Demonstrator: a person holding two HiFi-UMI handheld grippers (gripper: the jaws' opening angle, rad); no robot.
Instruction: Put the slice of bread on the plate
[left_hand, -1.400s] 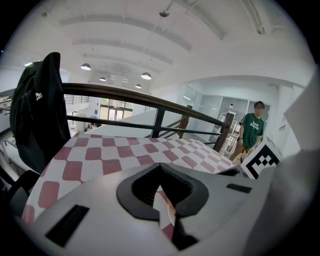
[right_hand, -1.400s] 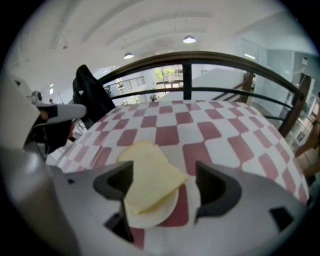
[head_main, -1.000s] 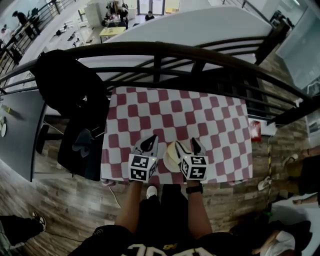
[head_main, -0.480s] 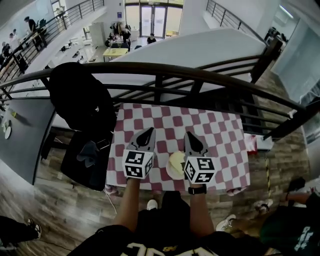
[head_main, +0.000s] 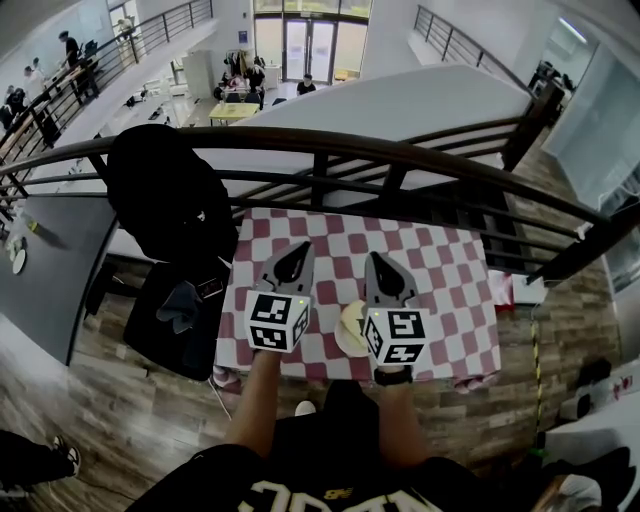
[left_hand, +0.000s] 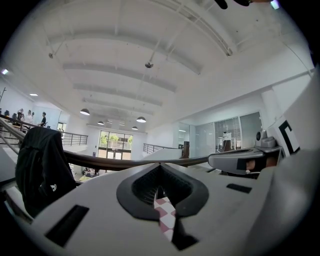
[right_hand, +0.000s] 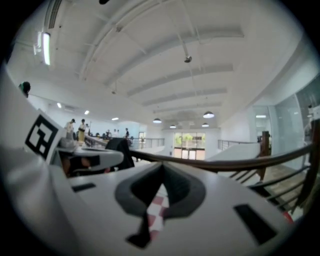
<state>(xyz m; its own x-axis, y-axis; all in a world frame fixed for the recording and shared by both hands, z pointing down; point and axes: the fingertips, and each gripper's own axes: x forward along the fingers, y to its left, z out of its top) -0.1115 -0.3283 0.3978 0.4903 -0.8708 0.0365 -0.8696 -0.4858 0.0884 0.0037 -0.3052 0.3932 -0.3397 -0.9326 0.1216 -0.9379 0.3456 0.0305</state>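
Plate (head_main: 348, 326) at the tabletop's (head_main: 440, 262) near edge shows only as a pale crescent, the rest hidden behind the right tool (head_main: 378, 264). A yellowish patch on it looks like the slice of bread (head_main: 353, 318), but it is too small to be sure. The left tool (head_main: 296, 256) has its jaws together. The right tool's jaws have just been closing and now meet. Nothing sits between either pair. A black jacket (head_main: 165, 195) hangs on the railing (head_main: 420, 155) beyond the tabletop's far left corner.
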